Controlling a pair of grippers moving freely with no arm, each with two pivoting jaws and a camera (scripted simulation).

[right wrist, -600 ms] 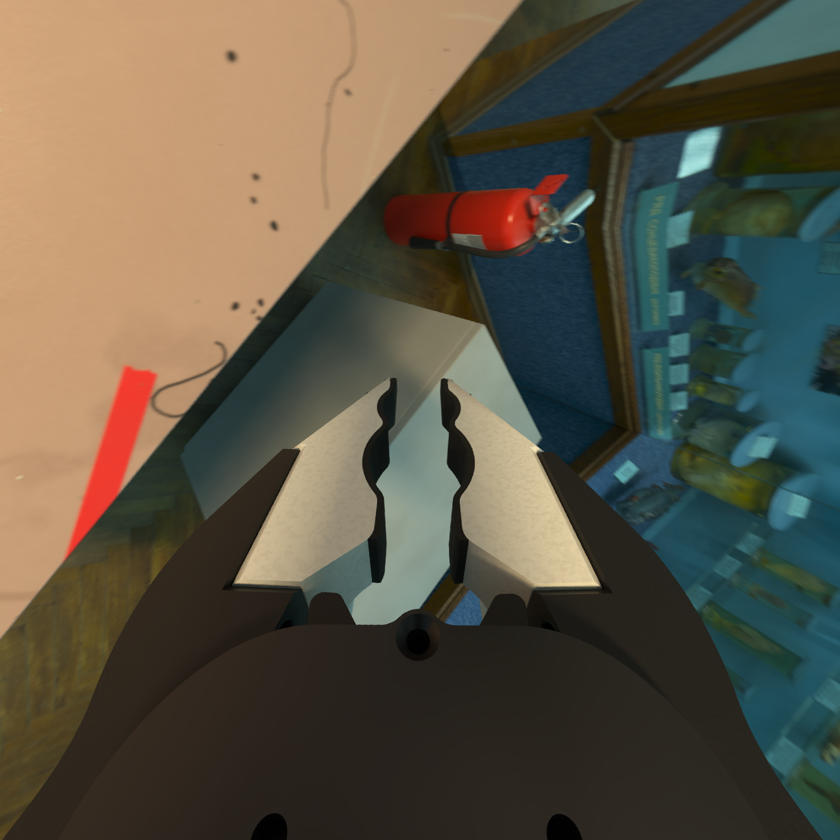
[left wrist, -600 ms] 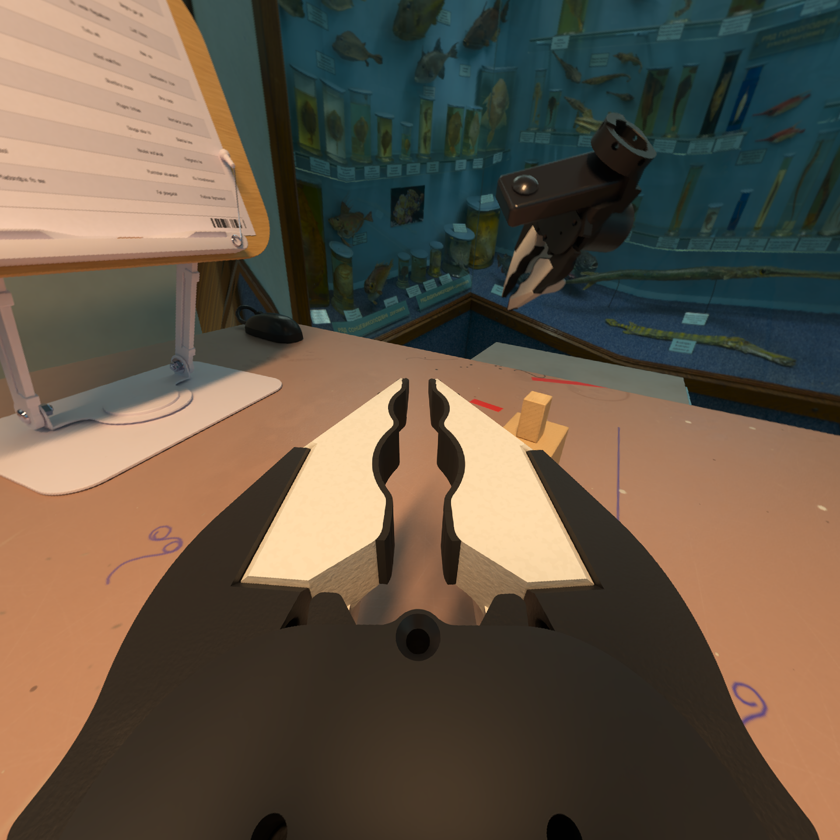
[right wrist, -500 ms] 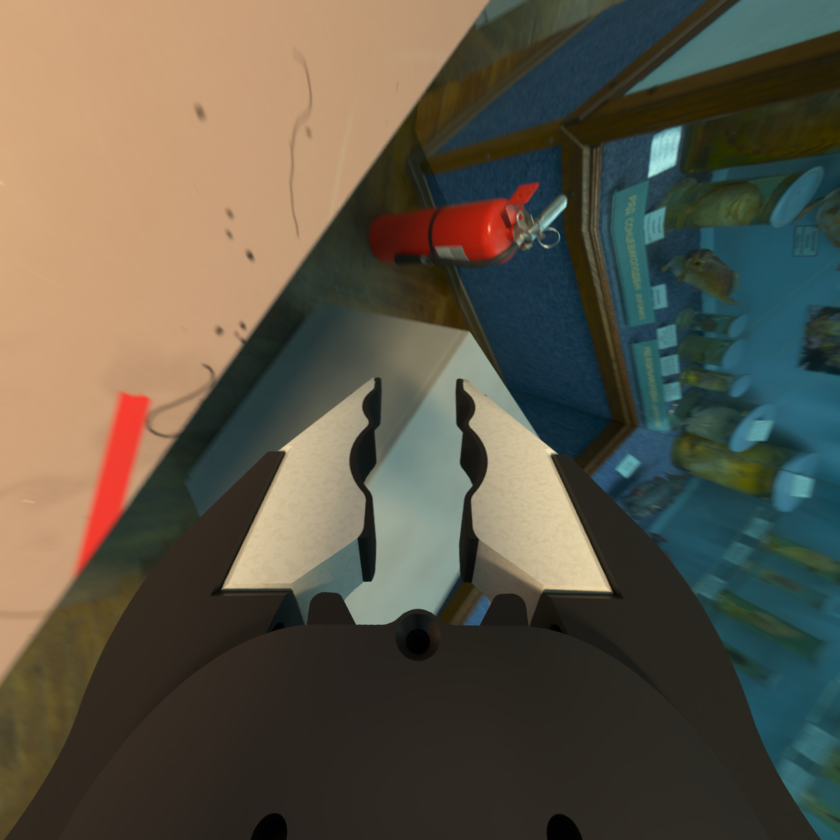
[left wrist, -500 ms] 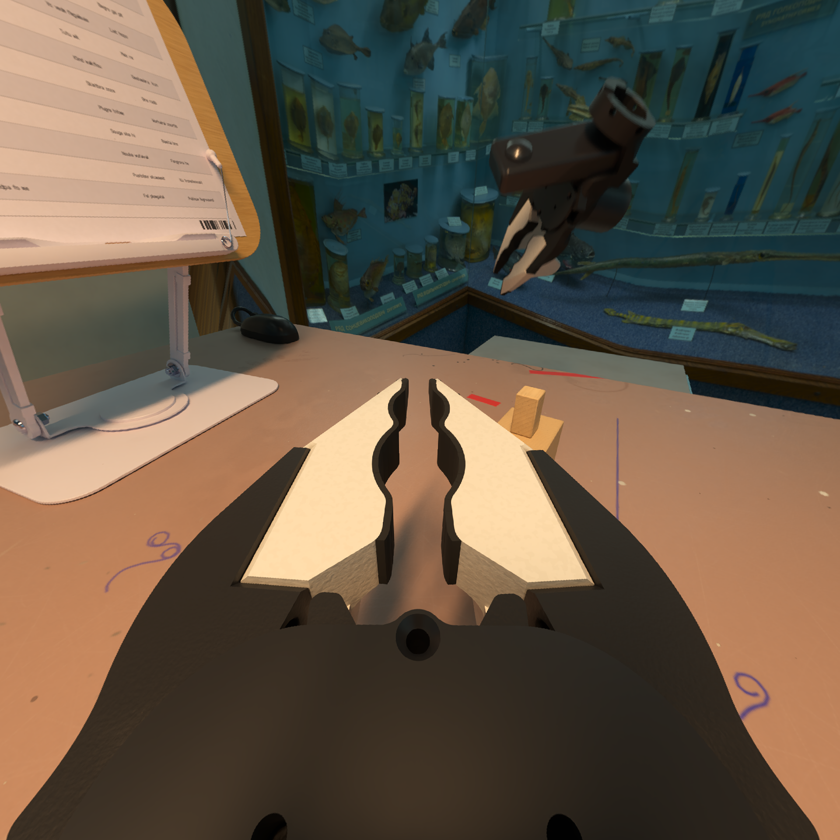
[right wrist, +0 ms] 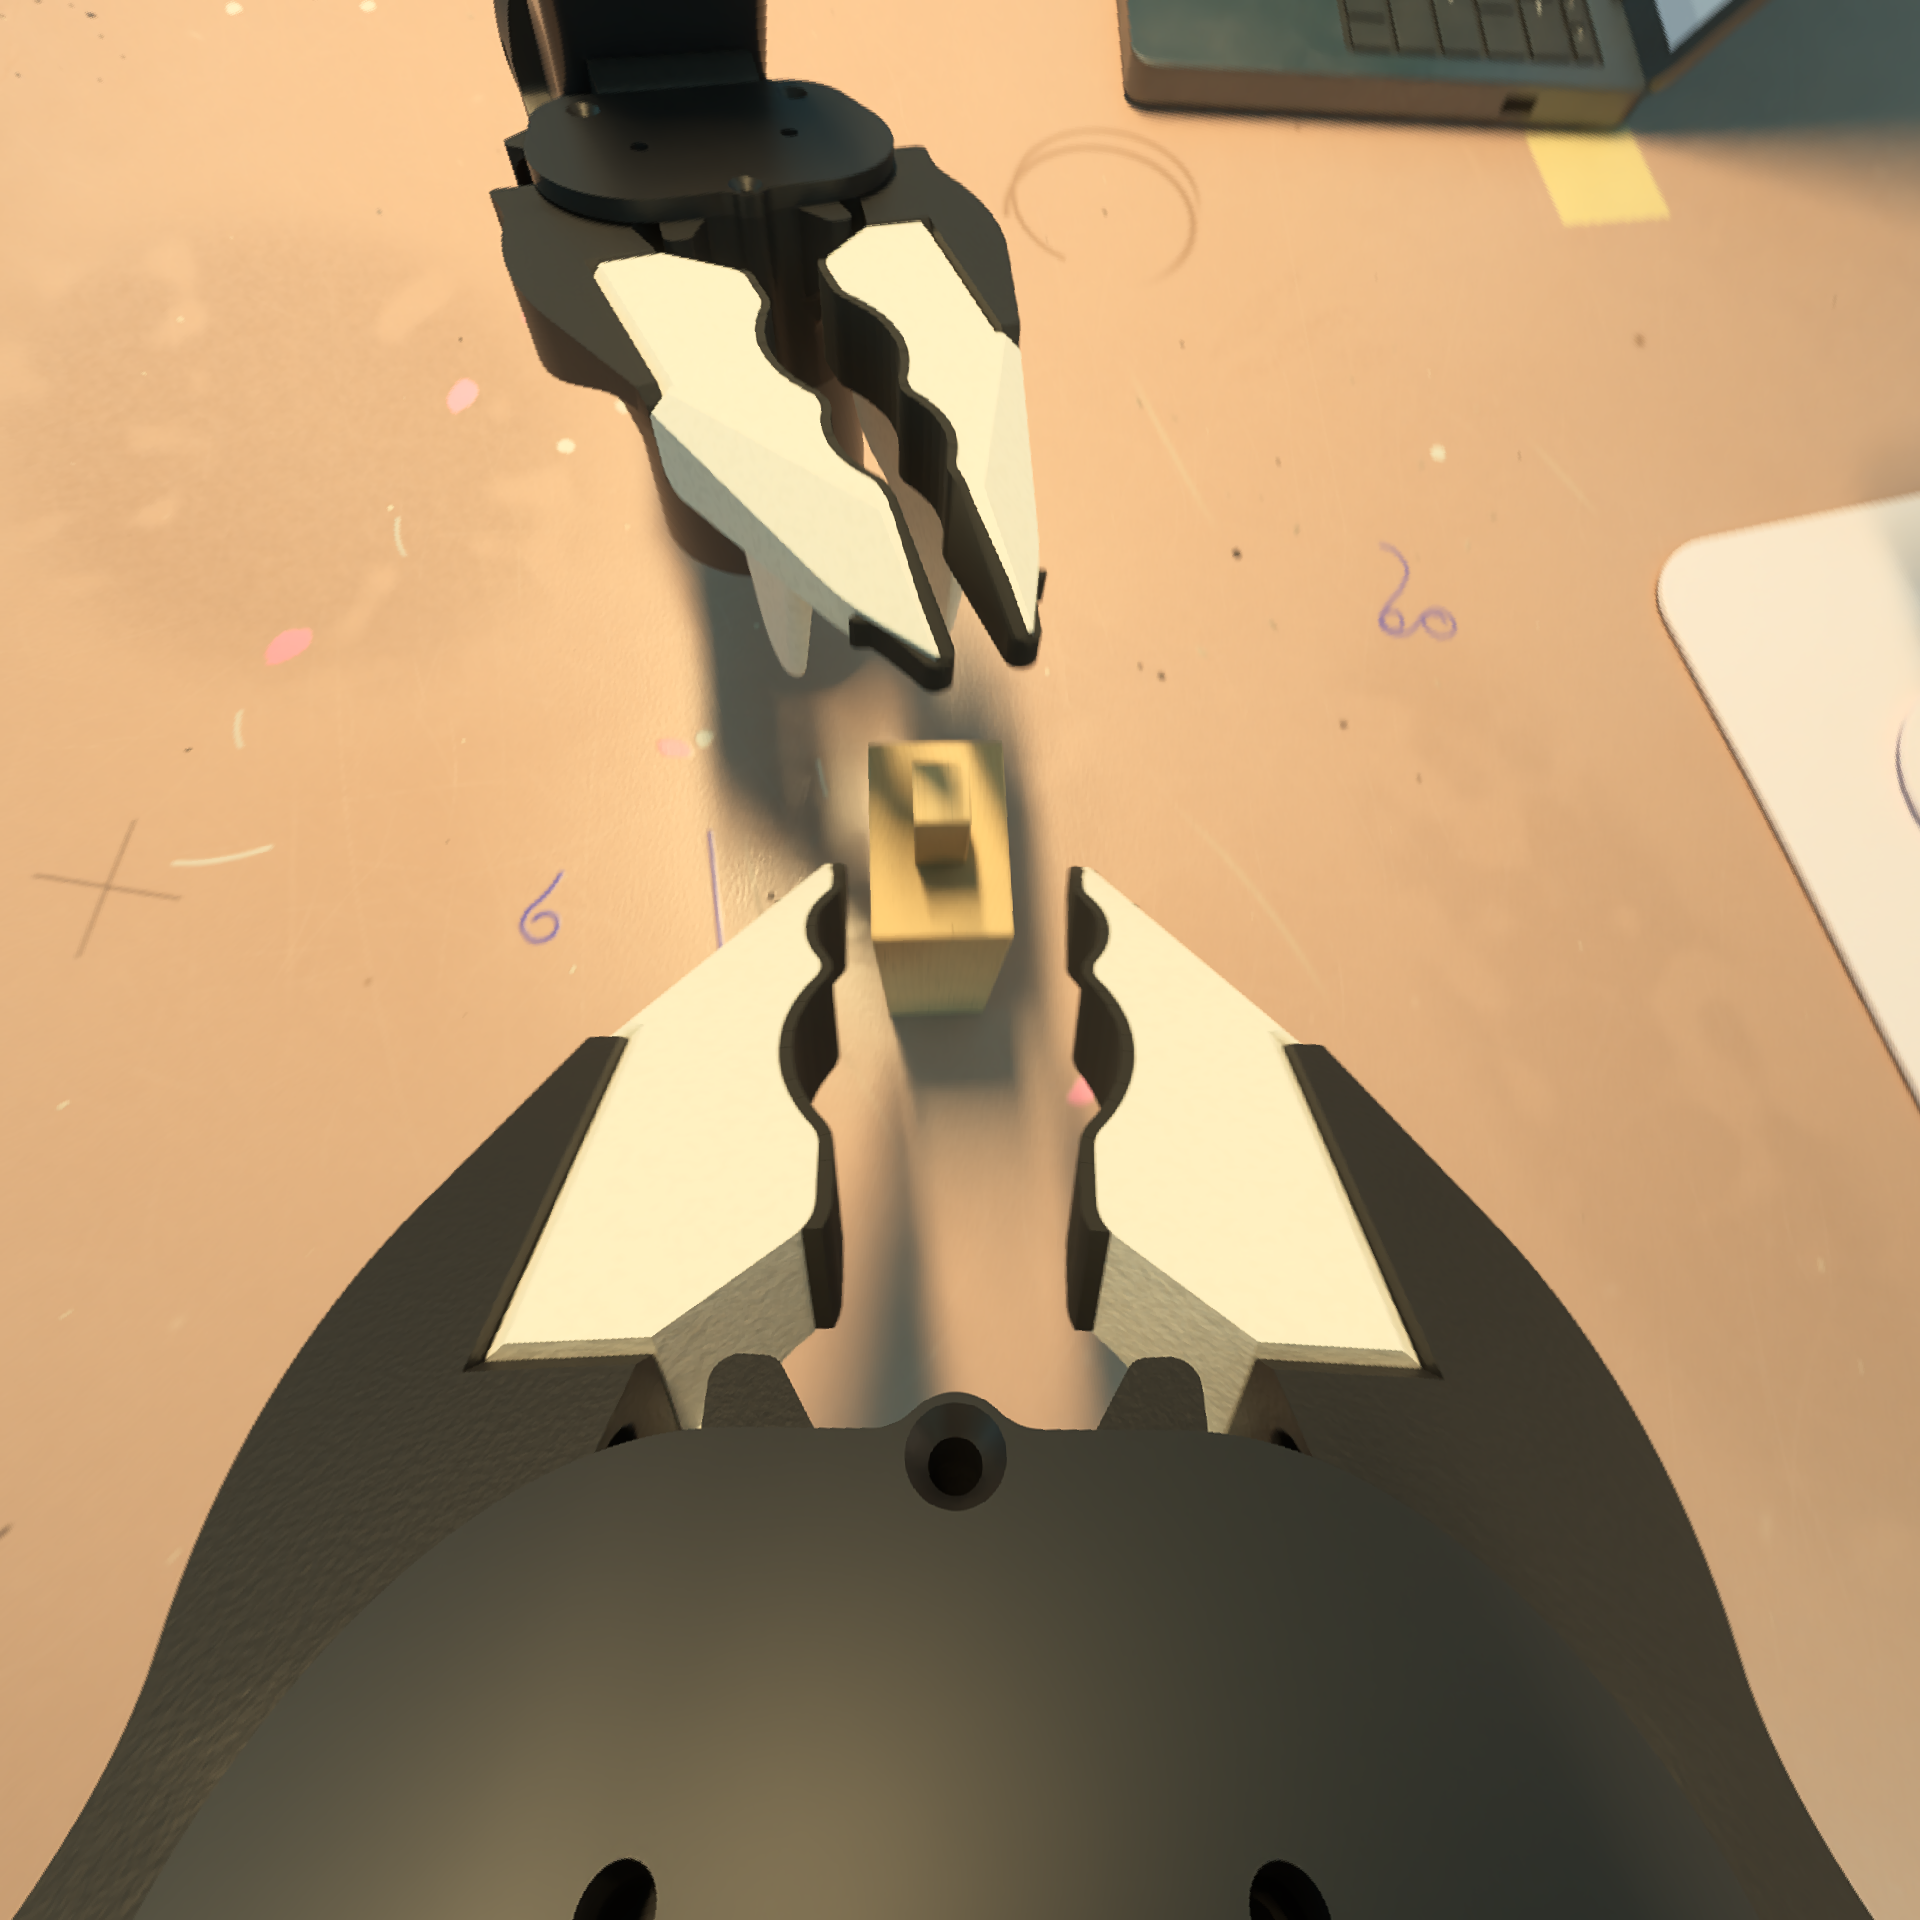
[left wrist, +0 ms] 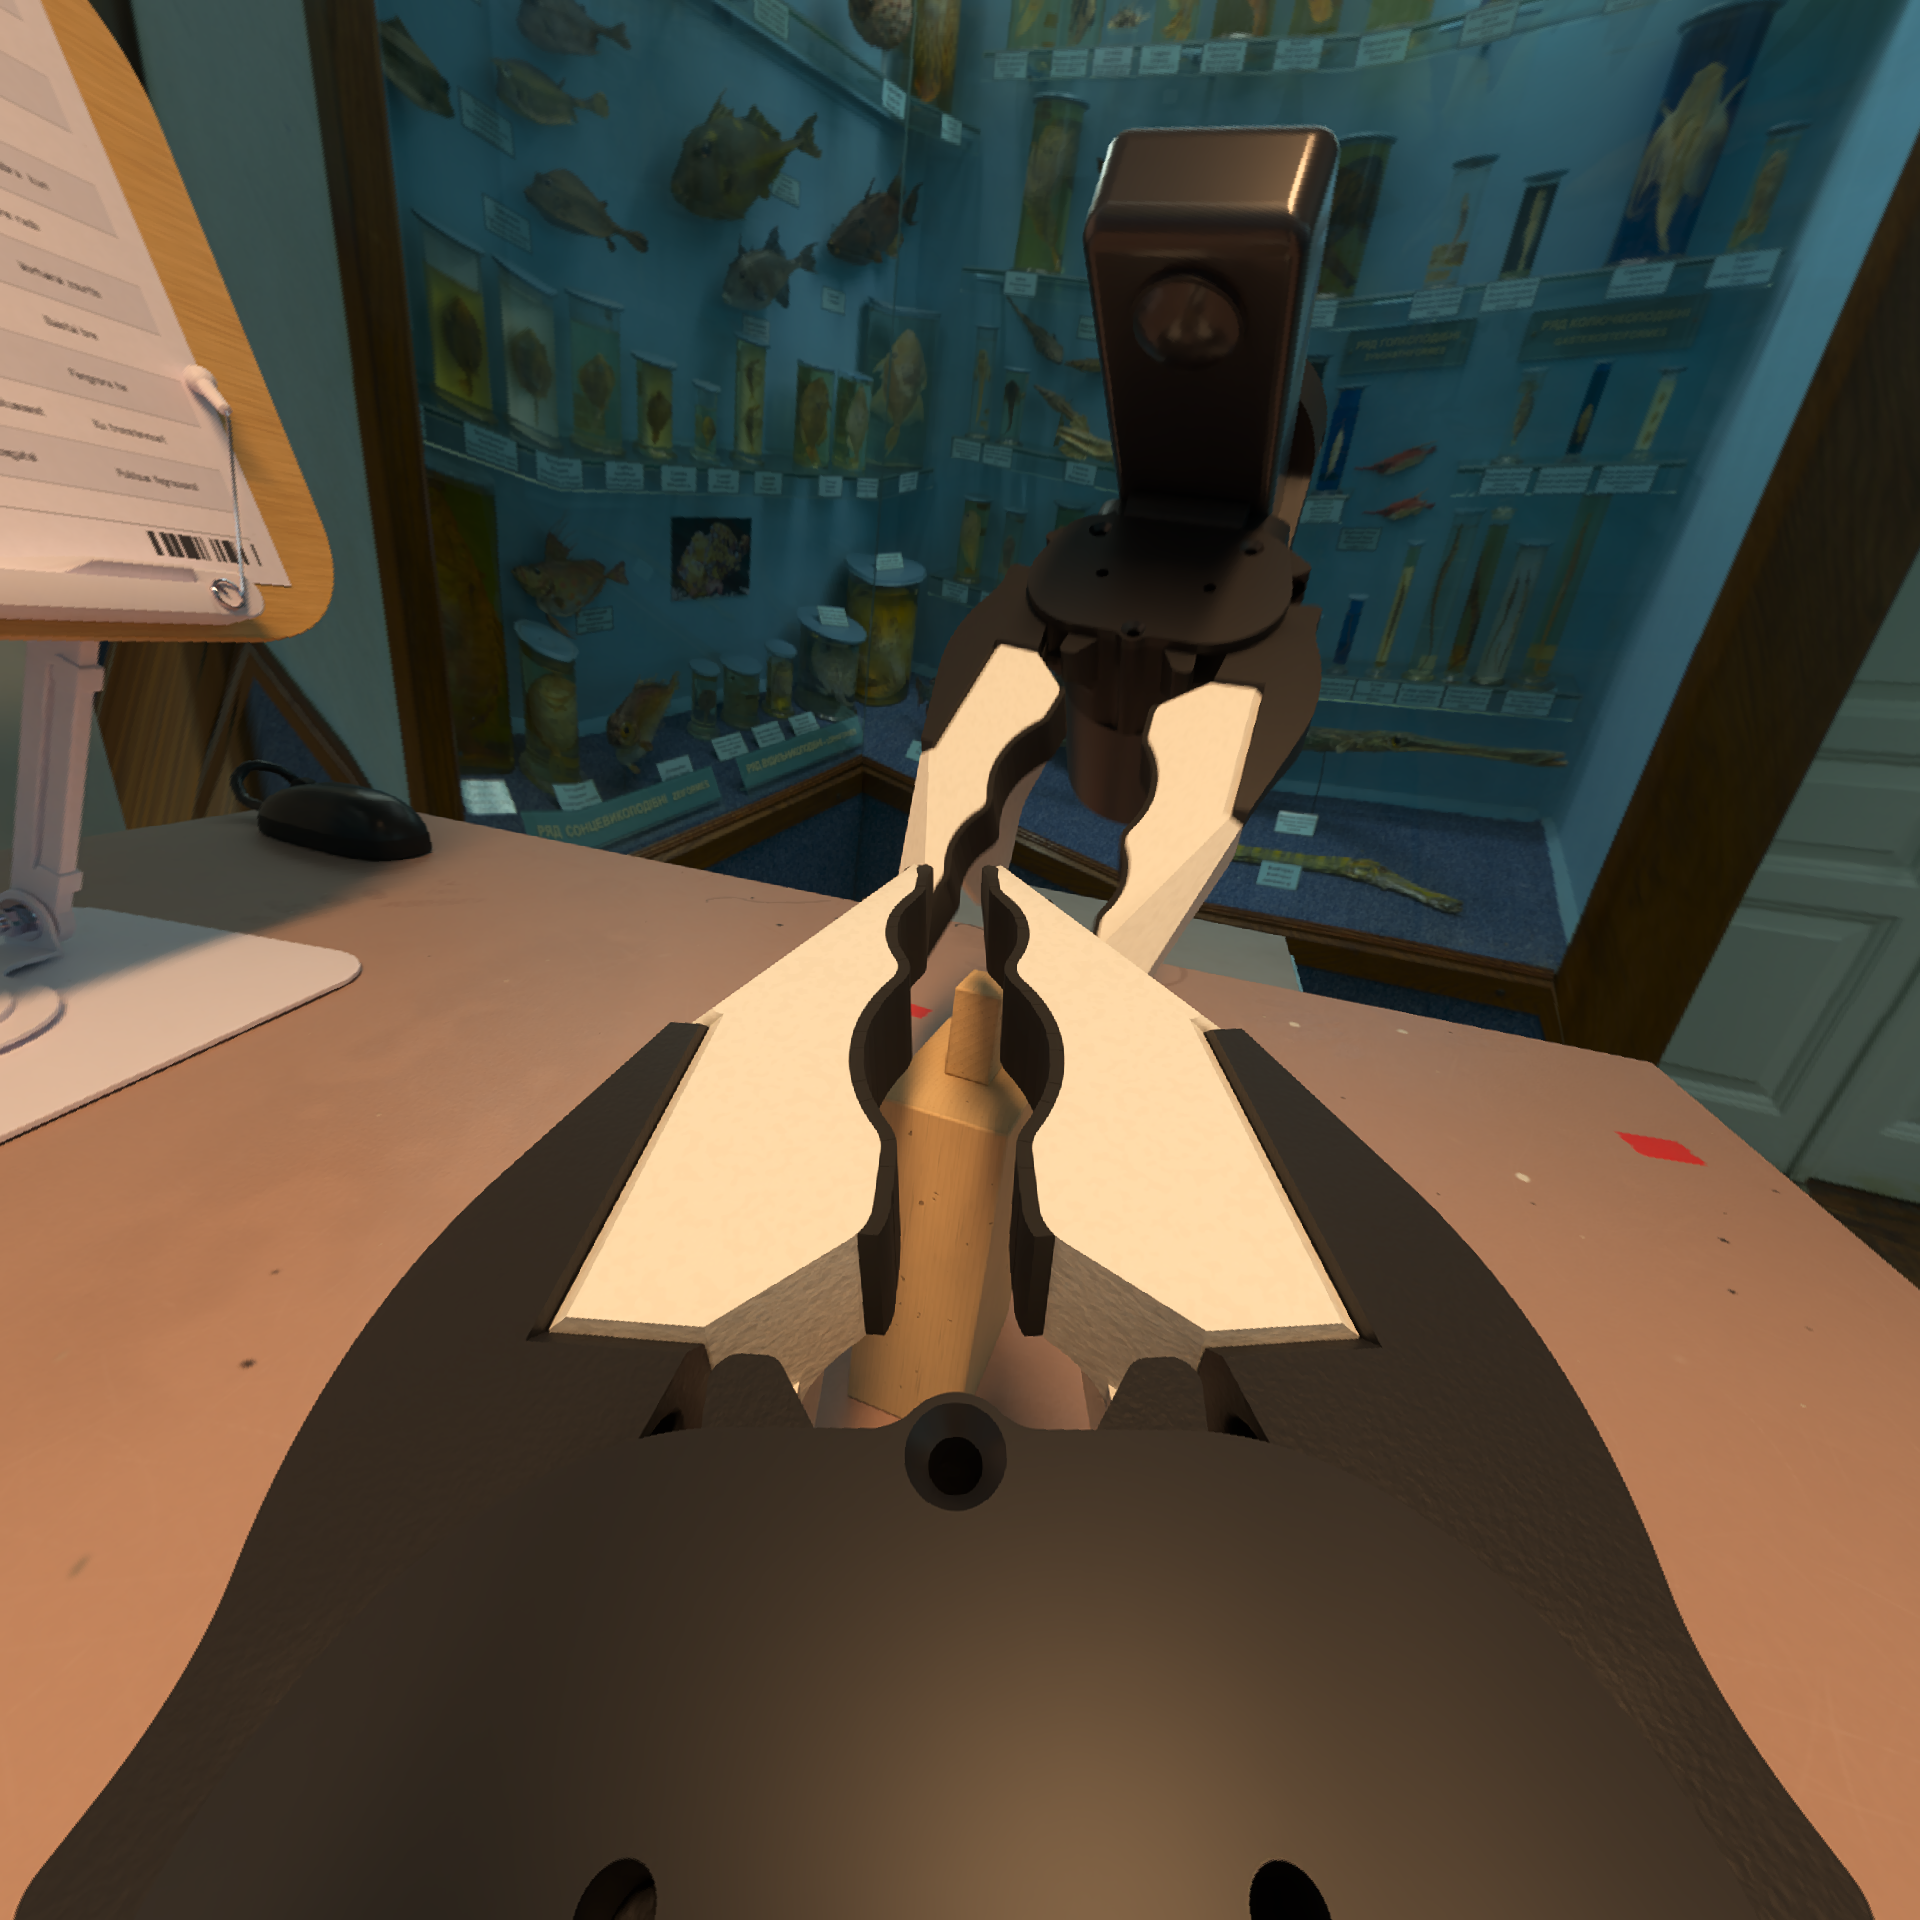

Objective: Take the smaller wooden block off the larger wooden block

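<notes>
Both grippers have swung in on the blocks since half a second ago; back then the right one was staring off the desk edge at a fire extinguisher. Now the right gripper (right wrist: 951, 894) hangs above the stack with jaws spread wide and nothing between them. The left gripper (left wrist: 951, 888) sits low with jaws nearly closed; the larger block (left wrist: 930, 1236) shows through the slot, but the right wrist view puts its tips short of the wood, so I'd guess it grips nothing. The smaller block (right wrist: 943, 828) stands upright on the larger block (right wrist: 940, 904), mid desk (right wrist: 312, 1039). Looks light, stiff and a bit slick, so pinch its two flat side faces squarely. A nudge could topple it or drag the base along.
</notes>
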